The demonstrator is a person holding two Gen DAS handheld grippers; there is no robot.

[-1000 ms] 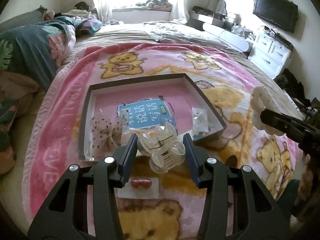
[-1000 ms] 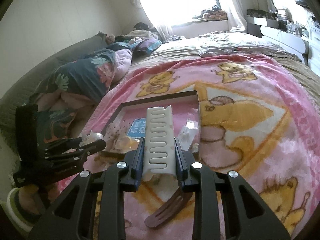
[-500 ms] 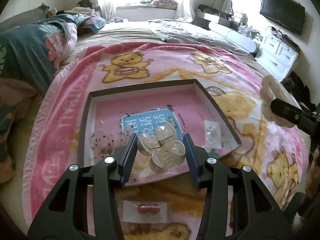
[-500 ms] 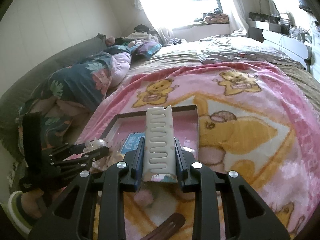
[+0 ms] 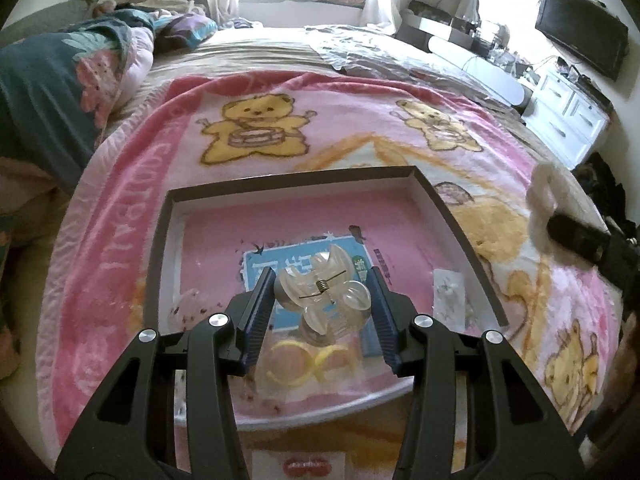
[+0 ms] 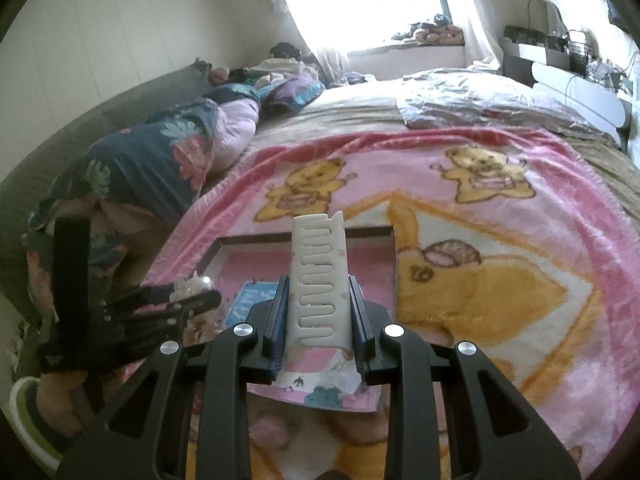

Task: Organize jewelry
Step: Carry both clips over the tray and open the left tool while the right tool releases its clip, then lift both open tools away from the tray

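My left gripper (image 5: pixel 322 294) is shut on a clear plastic claw hair clip (image 5: pixel 322 294) and hangs over the near half of a shallow dark-walled box (image 5: pixel 158 240) with a pink floor. My right gripper (image 6: pixel 318 304) is shut on a white wavy hair clip (image 6: pixel 318 276), upright between the pads, above the same box (image 6: pixel 304 236). In the box lie a blue card (image 5: pixel 264 268), yellow hoops in a clear bag (image 5: pixel 288 364), a spotted bow (image 5: pixel 188 304) and a small clear packet (image 5: pixel 450 296). The right gripper with its white clip (image 5: pixel 540 200) shows at the right edge of the left wrist view.
The box rests on a pink bear-print blanket (image 5: pixel 256 128) spread over a bed. A small red item in a packet (image 5: pixel 306 466) lies on the blanket before the box. A floral quilt (image 5: pixel 48 100) is piled at the left; white drawers (image 5: pixel 572 120) and a television (image 5: pixel 580 40) stand right.
Both grippers have moved forward over the blanket with their clips still held. The box now lies under them, and the red packet has slid to the bottom edge of the left wrist view.
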